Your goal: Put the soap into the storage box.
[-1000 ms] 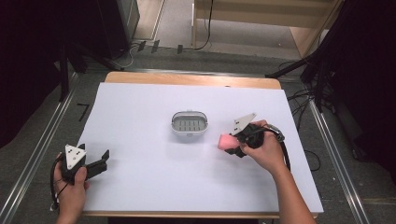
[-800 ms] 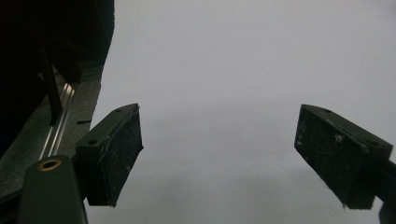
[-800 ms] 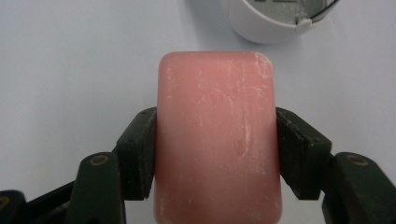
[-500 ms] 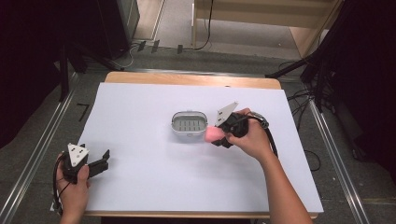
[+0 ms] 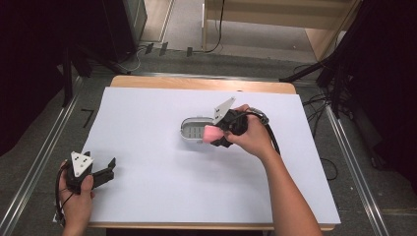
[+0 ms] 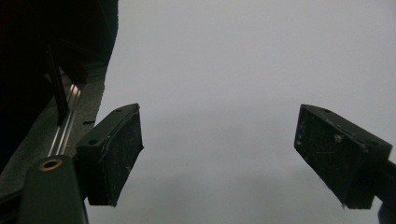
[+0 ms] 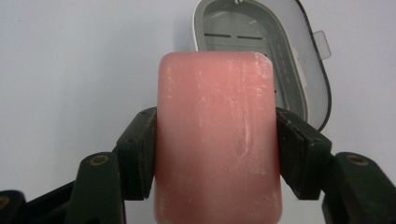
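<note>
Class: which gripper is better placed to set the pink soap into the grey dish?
Right. The right gripper already clamps the pink soap by the grey dish; the left gripper sits open, far off.

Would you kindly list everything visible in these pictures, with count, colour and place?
soap bar: one, pink, clamped between the right gripper's fingers, at the near edge of the soap dish
soap dish: one, grey, oval, slotted floor, near the middle of the sheet, nothing lying in it
sheet: one, white, covering most of the table
table: one, wooden, its far edge bare beyond the sheet
cables: several, black, on the floor right of the table
left gripper: one, black with grey plate, near left corner, fingers apart over bare sheet
right gripper: one, black with grey plate, beside the dish
hands: two, one on each gripper
</note>
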`<action>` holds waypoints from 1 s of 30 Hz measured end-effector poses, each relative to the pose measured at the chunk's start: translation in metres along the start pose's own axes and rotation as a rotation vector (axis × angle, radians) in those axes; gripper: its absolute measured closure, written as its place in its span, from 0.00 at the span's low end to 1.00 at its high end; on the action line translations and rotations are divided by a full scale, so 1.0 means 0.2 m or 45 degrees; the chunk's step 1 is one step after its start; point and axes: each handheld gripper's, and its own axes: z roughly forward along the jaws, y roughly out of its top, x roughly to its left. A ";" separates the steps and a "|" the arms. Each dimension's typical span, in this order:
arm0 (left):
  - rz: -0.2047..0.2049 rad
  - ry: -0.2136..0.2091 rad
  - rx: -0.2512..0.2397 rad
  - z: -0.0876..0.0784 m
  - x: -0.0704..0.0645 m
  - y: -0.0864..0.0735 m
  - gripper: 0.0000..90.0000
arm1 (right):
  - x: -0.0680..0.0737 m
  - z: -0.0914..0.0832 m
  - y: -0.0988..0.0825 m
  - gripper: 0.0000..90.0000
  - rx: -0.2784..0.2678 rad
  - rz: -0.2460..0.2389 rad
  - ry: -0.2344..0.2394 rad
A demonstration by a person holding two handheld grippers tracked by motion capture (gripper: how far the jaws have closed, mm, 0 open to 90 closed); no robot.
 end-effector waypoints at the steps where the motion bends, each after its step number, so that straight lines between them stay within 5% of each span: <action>1: 0.000 0.000 0.001 0.00 0.00 0.00 0.18 | -0.01 0.00 0.01 0.43 -0.001 -0.005 0.003; 30: -0.012 -0.006 0.002 0.00 0.00 0.00 0.18 | -0.14 0.16 0.19 0.43 0.030 -0.046 0.040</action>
